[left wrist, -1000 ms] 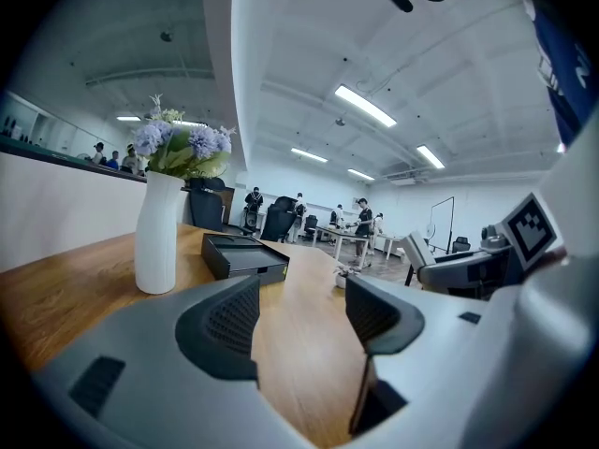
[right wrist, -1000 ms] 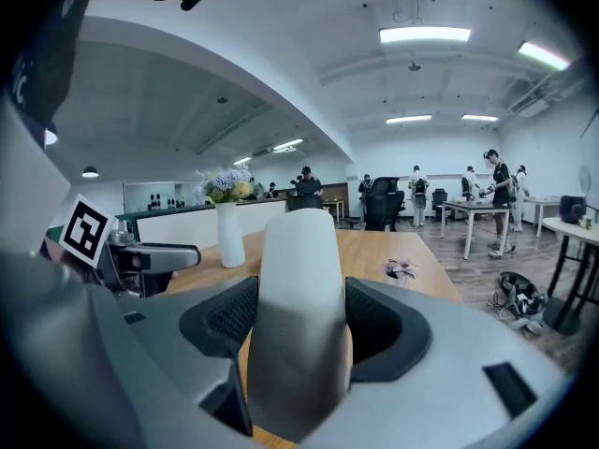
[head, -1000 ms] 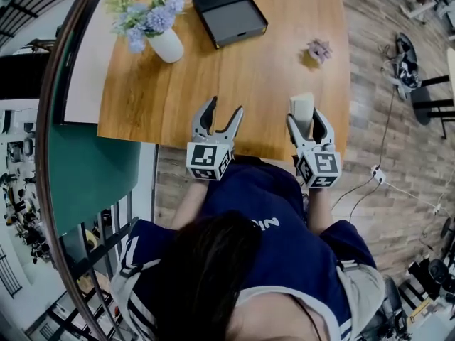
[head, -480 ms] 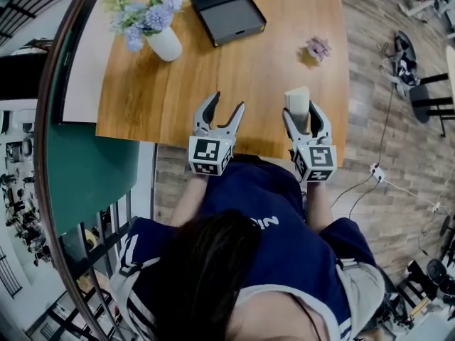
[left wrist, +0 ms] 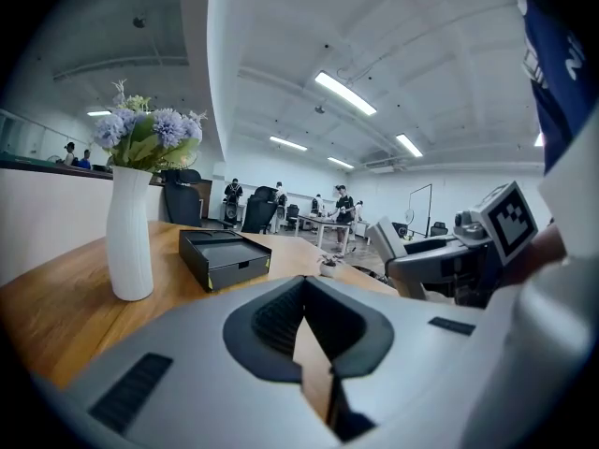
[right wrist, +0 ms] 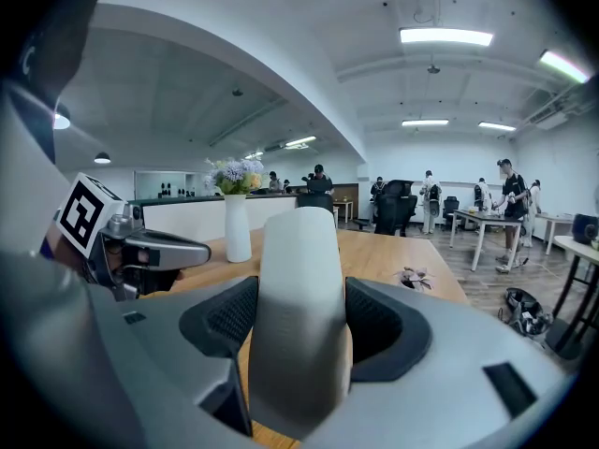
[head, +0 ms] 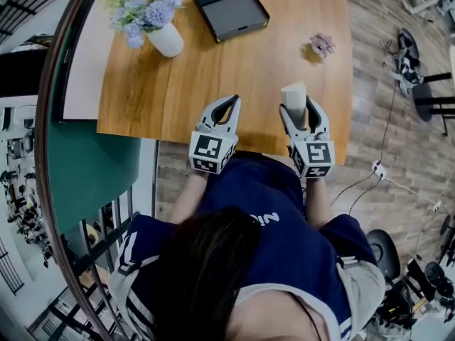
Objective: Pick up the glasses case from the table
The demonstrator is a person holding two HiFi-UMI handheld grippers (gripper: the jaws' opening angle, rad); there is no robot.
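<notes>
The glasses case (head: pixel 293 96) is a pale grey-white oblong that stands upright between the jaws of my right gripper (head: pixel 301 109), near the table's front edge. Seen from the right gripper view, the case (right wrist: pixel 299 307) fills the gap and both pads press on its sides. My left gripper (head: pixel 228 105) hovers over the front edge of the wooden table (head: pixel 213 77), to the left of the case. Its jaws are shut with nothing between them; in the left gripper view the tips (left wrist: pixel 304 288) meet.
A white vase with blue flowers (head: pixel 165 41) stands at the back left, and a black open box (head: pixel 229 9) sits behind the middle. A small purple plant (head: pixel 321 45) lies at the back right. Right of the table, cables cross the wooden floor (head: pixel 398 155).
The left gripper's jaws have gone from wide open to shut on nothing. The right gripper still holds the case in about the same place.
</notes>
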